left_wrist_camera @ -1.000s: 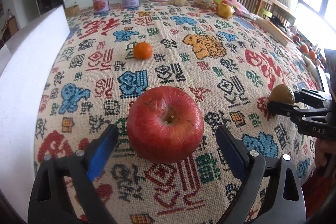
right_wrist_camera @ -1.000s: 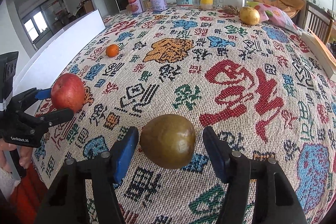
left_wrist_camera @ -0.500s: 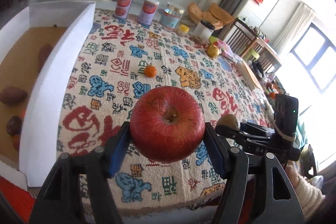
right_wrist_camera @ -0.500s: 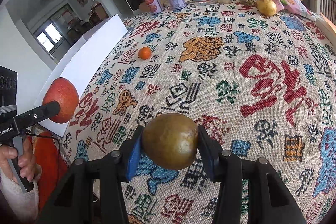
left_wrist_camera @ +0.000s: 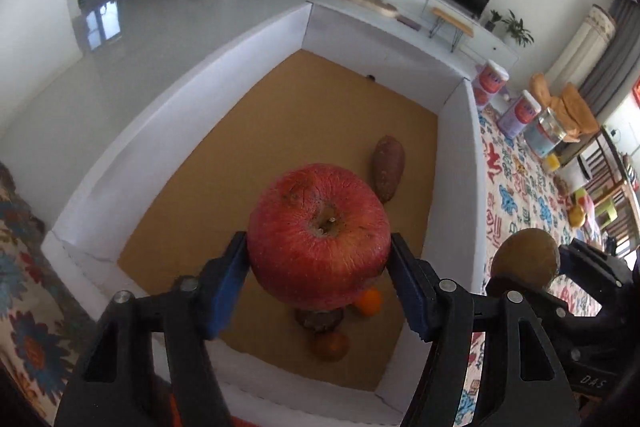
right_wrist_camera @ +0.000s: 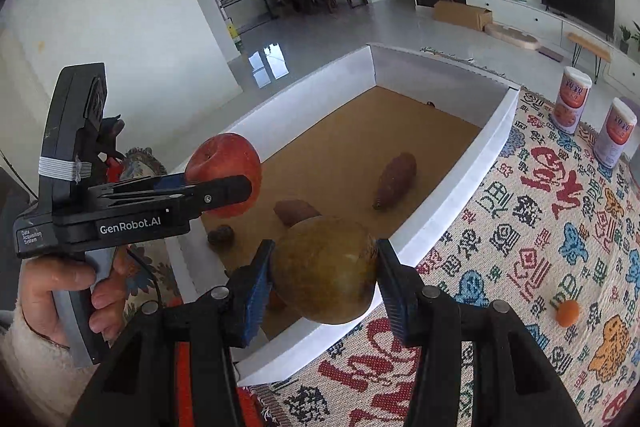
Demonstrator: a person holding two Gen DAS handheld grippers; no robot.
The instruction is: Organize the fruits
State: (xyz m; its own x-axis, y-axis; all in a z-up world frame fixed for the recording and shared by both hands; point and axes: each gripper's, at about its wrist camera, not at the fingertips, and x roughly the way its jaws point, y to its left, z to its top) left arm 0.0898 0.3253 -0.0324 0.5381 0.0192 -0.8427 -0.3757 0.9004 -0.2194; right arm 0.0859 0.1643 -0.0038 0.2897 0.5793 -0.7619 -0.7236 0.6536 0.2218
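Glossy grey floor tiles mirror the window light in a pale-walled living room with a flat dark television along the far wall. Nearer, a woven cloth point(right_wrist_camera: 532, 227) with blocky red, blue, green and orange characters covers the bench, its coarse weave plain in the right wrist view. Two cylindrical tins point(right_wrist_camera: 572, 99) stand upright on it, and a small round orange point(right_wrist_camera: 567, 312) lies alone on the weave.

Beside the cloth sits a large shallow box point(left_wrist_camera: 456, 163) with smooth white walls and a flat brown cardboard-coloured floor. On that floor lie a tapered, rough-skinned sweet potato point(left_wrist_camera: 388, 167), a second stubbier tuber point(right_wrist_camera: 296, 211), a dark knobbly fruit point(right_wrist_camera: 221, 236), a small orange fruit point(left_wrist_camera: 368, 302) and a brownish round one point(left_wrist_camera: 330, 346).

The left tongs point(left_wrist_camera: 319, 269), black with blue ribbed pads, pinch a red apple point(left_wrist_camera: 319, 237) by its sides, stem hollow facing the camera, its skin finely streaked and a little wrinkled; it hangs above the box floor. A hand point(right_wrist_camera: 60, 291) in a cream knitted cuff grips the handle.

The right tongs point(right_wrist_camera: 325, 277) pinch a smooth olive-brown round fruit point(right_wrist_camera: 325, 269) between their blue pads, over the near wall of the box where it meets the cloth.
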